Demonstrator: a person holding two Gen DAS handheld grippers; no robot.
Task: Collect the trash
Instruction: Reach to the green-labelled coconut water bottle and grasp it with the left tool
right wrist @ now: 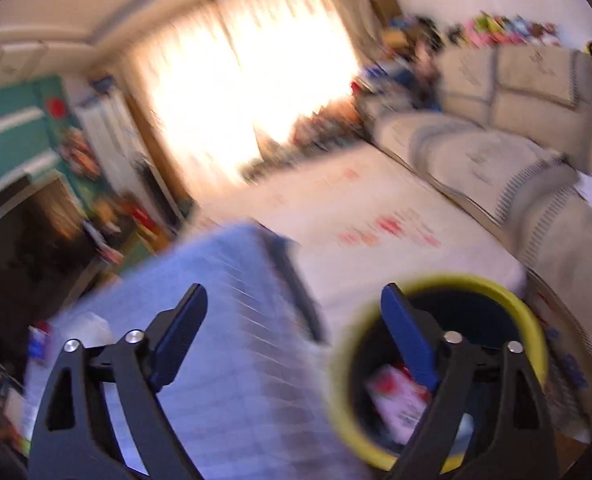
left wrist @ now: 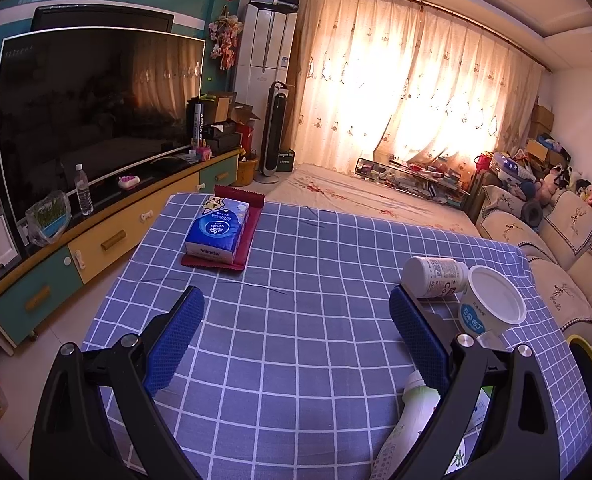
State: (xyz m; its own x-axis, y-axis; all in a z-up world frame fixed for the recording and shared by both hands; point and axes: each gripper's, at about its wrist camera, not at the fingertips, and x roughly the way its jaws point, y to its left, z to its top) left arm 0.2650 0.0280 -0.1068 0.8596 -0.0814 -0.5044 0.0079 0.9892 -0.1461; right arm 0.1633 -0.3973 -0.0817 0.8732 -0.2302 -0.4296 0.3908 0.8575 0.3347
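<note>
The task looks partly done: a package (right wrist: 395,404), blurred, seems to lie in the yellow bin (right wrist: 535,328), while a bottle (left wrist: 431,276), cup (left wrist: 491,300) and tube (left wrist: 409,420) wait on the table (left wrist: 296,320), and the left gripper (left wrist: 296,336) and right gripper (right wrist: 296,336) are both wide and empty.

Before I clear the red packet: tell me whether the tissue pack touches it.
Touching. The left wrist view shows the blue tissue pack lying flat on the red packet, red showing around it.
</note>
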